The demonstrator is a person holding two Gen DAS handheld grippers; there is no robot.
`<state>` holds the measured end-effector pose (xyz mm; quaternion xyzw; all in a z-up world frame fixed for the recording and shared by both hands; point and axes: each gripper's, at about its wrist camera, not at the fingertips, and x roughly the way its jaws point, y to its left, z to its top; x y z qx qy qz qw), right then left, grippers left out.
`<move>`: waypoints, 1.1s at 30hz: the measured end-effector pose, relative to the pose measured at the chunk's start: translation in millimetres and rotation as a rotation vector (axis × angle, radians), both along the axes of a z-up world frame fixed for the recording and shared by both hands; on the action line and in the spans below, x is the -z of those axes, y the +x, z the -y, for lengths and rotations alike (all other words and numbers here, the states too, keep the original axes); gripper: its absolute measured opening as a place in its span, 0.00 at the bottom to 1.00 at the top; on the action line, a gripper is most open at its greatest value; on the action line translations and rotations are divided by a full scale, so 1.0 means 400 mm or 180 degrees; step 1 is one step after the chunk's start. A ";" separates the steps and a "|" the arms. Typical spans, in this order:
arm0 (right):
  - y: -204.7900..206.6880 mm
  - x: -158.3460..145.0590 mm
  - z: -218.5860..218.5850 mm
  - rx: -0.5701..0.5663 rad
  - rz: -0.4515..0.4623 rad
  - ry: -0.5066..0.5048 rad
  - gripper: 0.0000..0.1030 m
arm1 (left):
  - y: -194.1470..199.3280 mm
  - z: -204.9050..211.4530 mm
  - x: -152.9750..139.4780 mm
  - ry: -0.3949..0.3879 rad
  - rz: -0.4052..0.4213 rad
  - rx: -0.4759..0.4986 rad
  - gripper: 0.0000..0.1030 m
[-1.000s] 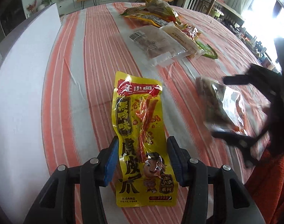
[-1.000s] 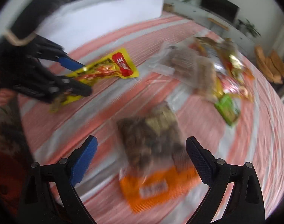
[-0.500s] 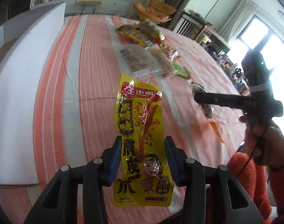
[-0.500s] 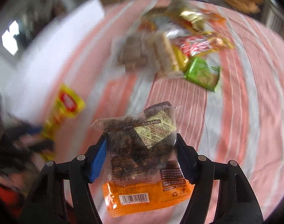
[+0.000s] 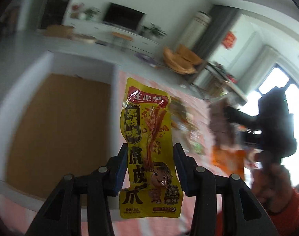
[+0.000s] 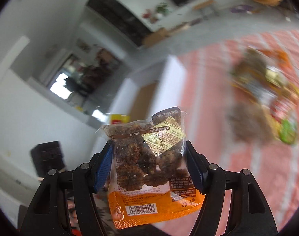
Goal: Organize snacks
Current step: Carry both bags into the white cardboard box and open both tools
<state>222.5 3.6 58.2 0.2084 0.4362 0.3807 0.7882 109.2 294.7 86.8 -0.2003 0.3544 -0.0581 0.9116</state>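
Observation:
A long yellow snack packet with a red top label stands upright between the blue pads of my left gripper. Its jaws are opening slightly, but the pads still press the packet's lower half. The packet hangs above the striped table beside the white box. My right gripper is shut on a clear packet of dark brown snacks with an orange bottom, held upright in the air. In the left wrist view that packet shows blurred at the right, with a hand behind it.
The white-walled box with a brown cardboard floor stands at the table's edge. A blurred pile of several snack packets lies on the orange-and-white striped cloth. A TV cabinet, plants and chairs stand in the room beyond.
Both grippers have lifted their packets off the table and swung up. The right gripper shut on the brown snack packet, and the box's brown inside has come into view.

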 end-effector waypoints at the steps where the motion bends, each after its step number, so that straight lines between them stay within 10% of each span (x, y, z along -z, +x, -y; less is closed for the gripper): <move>1: 0.015 -0.025 -0.065 -0.0108 0.0044 0.0046 0.70 | -0.001 -0.043 -0.006 0.0132 -0.0026 -0.0168 0.45; 5: 0.100 -0.047 -0.314 -0.0255 0.0063 0.0130 0.94 | 0.012 -0.182 0.024 0.0718 -0.0336 -0.0846 0.75; 11: 0.111 0.021 -0.337 0.0039 -0.0069 0.0106 0.93 | -0.046 -0.219 0.064 0.0848 -0.0442 -0.1002 0.77; 23: -0.212 0.392 0.259 0.2186 0.0131 -0.1570 0.93 | -0.046 0.388 0.206 0.0369 -0.0155 0.1160 0.95; 33: -0.350 0.350 0.294 0.2153 0.0386 -0.2005 0.93 | 0.217 0.537 0.471 0.0837 -0.0388 0.0845 0.94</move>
